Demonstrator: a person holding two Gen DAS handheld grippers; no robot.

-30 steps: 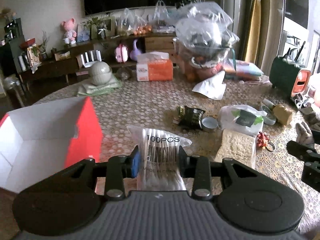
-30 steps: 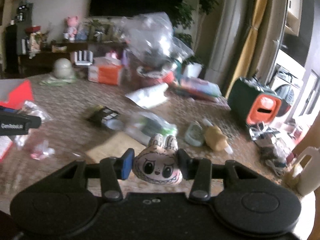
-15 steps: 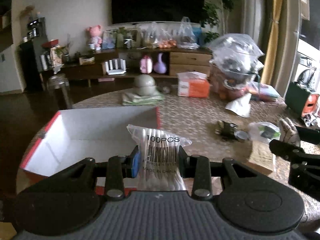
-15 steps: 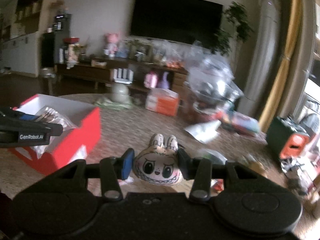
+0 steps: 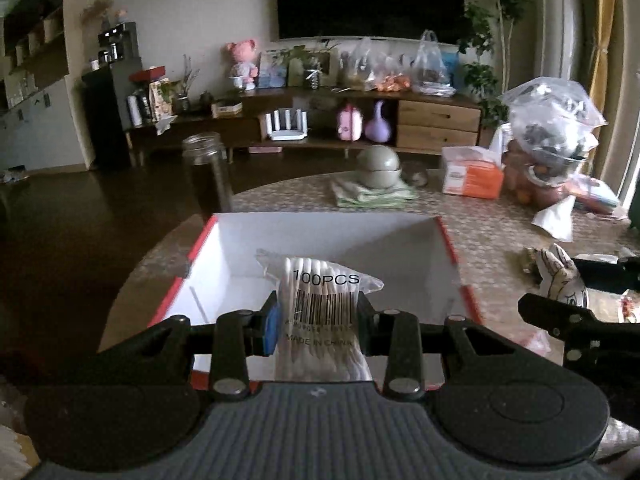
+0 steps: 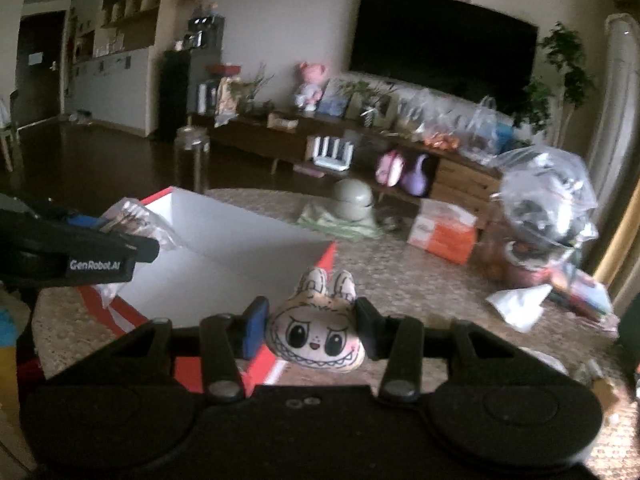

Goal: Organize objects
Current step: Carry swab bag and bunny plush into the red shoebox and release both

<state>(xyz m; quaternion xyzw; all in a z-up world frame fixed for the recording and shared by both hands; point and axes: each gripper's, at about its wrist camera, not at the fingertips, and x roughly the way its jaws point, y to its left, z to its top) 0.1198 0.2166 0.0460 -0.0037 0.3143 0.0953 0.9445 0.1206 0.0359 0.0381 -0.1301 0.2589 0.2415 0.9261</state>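
Note:
My left gripper point(image 5: 316, 330) is shut on a clear bag of cotton swabs point(image 5: 320, 312) marked 100PCS and holds it over the near side of an open red box point(image 5: 448, 240) with a white inside. My right gripper point(image 6: 310, 330) is shut on a small plush toy head point(image 6: 316, 336) with rabbit ears and a toothy grin, just right of the box point(image 6: 326, 258). The right gripper and toy point(image 5: 560, 280) show at the right edge of the left wrist view. The left gripper with its bag point(image 6: 132, 220) shows at the left of the right wrist view.
The round table point(image 5: 492, 236) has a patterned cloth. On its far side are a grey-green bowl on a folded cloth point(image 5: 378, 168), an orange tissue pack point(image 5: 472, 172), a full clear plastic bag point(image 5: 552, 136) and white paper point(image 5: 556, 216). A glass jar point(image 5: 206, 172) stands at the table's left edge.
Both grippers have swung left toward the red box. The swab bag now hangs over the box opening, and the toy has come up beside the box's right wall.

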